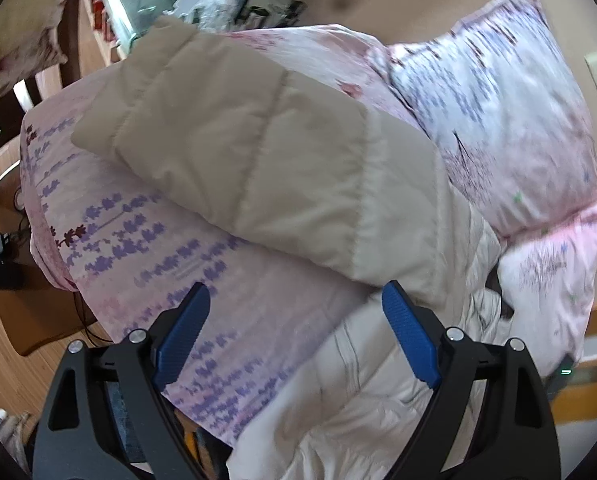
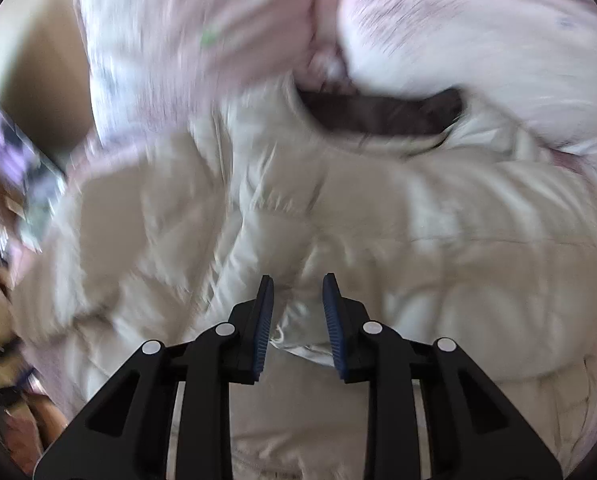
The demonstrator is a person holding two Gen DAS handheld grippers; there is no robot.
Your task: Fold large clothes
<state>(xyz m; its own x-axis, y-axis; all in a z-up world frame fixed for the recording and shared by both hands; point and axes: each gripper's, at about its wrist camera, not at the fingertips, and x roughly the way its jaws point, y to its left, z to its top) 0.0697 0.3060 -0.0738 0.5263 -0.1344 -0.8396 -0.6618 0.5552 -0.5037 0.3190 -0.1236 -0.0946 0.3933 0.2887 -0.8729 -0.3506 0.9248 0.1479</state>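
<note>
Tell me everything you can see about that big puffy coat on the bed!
The puffy coat is cream-white, quilted in stitched padded panels, and looks soft and slightly shiny. It lies crumpled on a flowery pink-and-purple bed cover, one flat padded part stretched across the cover. Its collar gapes, showing a dark lining inside. The right gripper pinches a fold of it between nearly closed jaws; the left gripper is open, holding nothing.
</note>
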